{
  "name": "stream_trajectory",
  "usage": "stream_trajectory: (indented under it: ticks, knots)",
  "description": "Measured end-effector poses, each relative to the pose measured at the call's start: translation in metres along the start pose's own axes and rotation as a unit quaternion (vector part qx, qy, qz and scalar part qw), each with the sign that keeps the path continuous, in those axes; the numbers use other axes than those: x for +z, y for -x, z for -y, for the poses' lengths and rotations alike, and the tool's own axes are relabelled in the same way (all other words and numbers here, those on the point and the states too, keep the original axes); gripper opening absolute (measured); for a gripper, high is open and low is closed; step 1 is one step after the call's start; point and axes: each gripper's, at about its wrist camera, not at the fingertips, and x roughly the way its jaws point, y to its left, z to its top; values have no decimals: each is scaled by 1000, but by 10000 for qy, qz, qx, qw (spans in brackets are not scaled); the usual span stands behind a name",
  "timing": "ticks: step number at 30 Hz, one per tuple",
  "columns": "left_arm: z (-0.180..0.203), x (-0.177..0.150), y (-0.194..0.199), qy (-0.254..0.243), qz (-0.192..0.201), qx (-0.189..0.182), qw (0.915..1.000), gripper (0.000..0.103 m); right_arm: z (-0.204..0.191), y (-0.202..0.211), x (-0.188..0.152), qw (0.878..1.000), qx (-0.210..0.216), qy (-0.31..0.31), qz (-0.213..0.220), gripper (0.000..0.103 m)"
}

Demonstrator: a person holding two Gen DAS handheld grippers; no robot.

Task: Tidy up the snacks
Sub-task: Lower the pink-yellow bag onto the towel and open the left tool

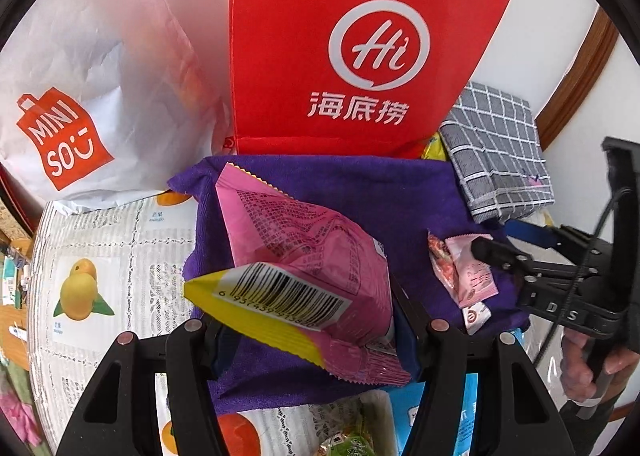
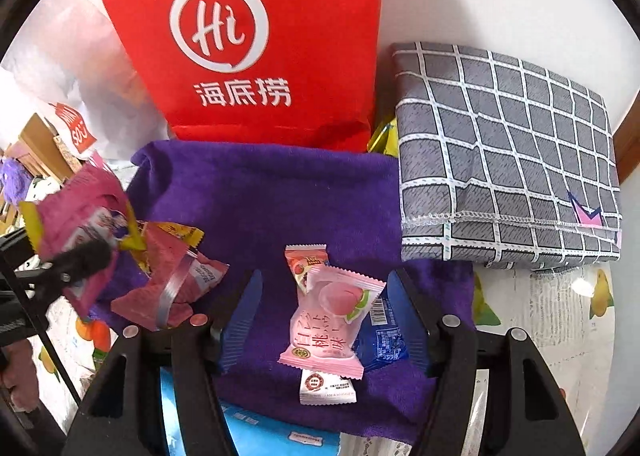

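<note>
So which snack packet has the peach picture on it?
The small pale pink peach candy packet lying on the purple towel between the open right gripper's fingers. The big pink snack bag shows only print and barcode.

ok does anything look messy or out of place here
Mildly. A yellow wrapper is wedged between the red bag and the checked cloth, and a blue packet lies half hidden under the pink peach candy on the purple towel.

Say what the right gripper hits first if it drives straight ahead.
Likely the pink peach candy packet, lying on the purple towel between the open right gripper fingers. Beyond it stands the red bag; depth is unclear.
</note>
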Motion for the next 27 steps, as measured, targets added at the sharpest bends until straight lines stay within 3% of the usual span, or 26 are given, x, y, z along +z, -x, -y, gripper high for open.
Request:
stream_trajectory:
  ticks: [10,17,23,27]
  knots:
    - [-7,-1,-8,214,-82,-167,9996,62,-15,8,-2,9997,-74,220,83,65]
    - [-7,0,-8,242,-19,-84,9997,63,-21,18,-2,9992,-86,307,221,65]
    - [-7,2,-7,274,22,-19,9996,68,-24,19,-2,9992,-72,342,214,65]
    - [-7,3,-1,259,178,80,9995,78,-27,22,-3,9989,-90,389,252,65]
